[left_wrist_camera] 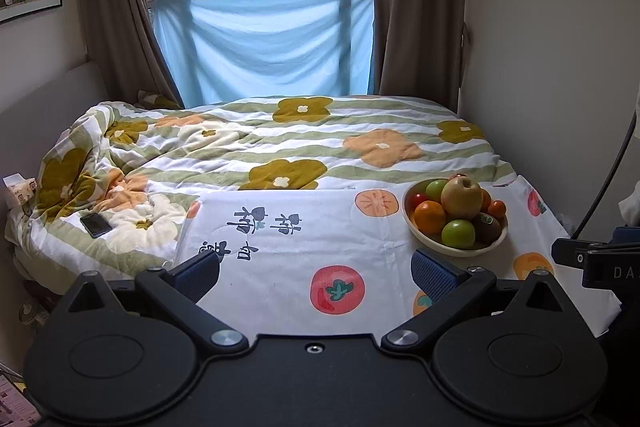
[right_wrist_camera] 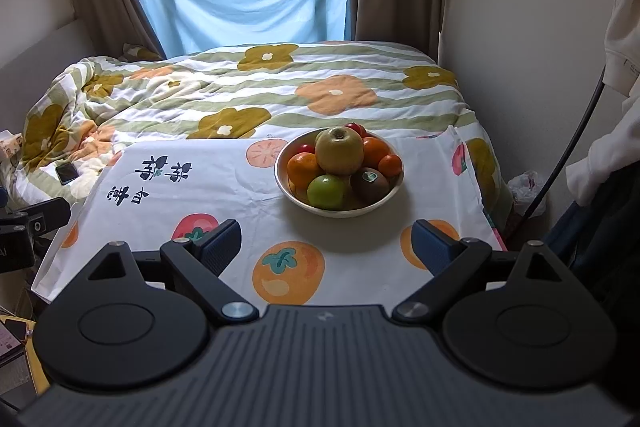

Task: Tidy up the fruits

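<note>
A cream bowl point(right_wrist_camera: 384, 197) of fruit stands on the white fruit-print cloth point(right_wrist_camera: 240, 187). It holds a big yellow-brown apple point(right_wrist_camera: 339, 151) on top, oranges point(right_wrist_camera: 303, 169), a green apple point(right_wrist_camera: 326, 191), a kiwi point(right_wrist_camera: 370, 185) and small red fruits. In the left wrist view the bowl point(left_wrist_camera: 456, 249) sits at the right. My right gripper point(right_wrist_camera: 328, 247) is open and empty, just in front of the bowl. My left gripper point(left_wrist_camera: 316, 271) is open and empty, to the left of the bowl over bare cloth.
A flowered quilt point(left_wrist_camera: 280, 147) covers the bed behind the cloth. A phone point(left_wrist_camera: 95, 225) lies on it at the left. A wall is close on the right, with a hanging white garment point(right_wrist_camera: 624, 47) and a black cable point(right_wrist_camera: 572, 131).
</note>
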`<state>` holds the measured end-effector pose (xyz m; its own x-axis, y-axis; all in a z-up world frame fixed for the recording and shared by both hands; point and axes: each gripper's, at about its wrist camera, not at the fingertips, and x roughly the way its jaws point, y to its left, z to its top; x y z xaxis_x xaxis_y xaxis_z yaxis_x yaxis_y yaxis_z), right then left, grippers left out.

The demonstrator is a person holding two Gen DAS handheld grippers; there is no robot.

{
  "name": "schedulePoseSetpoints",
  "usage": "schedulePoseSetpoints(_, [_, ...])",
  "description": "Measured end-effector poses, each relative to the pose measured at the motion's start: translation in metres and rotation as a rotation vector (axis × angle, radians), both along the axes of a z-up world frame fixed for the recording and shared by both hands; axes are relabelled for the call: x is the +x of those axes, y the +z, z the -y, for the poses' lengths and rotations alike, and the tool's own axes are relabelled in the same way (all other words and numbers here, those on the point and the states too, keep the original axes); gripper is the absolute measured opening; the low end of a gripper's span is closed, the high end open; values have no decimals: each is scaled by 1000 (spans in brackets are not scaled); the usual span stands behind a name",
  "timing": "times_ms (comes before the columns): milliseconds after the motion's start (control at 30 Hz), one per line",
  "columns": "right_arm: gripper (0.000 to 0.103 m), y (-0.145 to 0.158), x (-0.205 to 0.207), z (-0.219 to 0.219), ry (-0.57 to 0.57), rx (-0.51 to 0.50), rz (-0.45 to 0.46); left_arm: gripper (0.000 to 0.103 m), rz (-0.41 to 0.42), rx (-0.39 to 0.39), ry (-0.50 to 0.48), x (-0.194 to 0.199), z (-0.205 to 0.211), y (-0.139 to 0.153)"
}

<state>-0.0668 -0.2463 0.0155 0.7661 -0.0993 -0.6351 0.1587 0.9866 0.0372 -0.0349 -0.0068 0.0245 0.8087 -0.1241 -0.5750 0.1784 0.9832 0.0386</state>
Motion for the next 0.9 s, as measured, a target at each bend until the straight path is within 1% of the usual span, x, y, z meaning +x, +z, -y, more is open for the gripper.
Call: schedulePoseSetpoints(900, [103, 0, -1, 1, -2, 1, -6, 103, -2, 8, -1, 3, 0, 1])
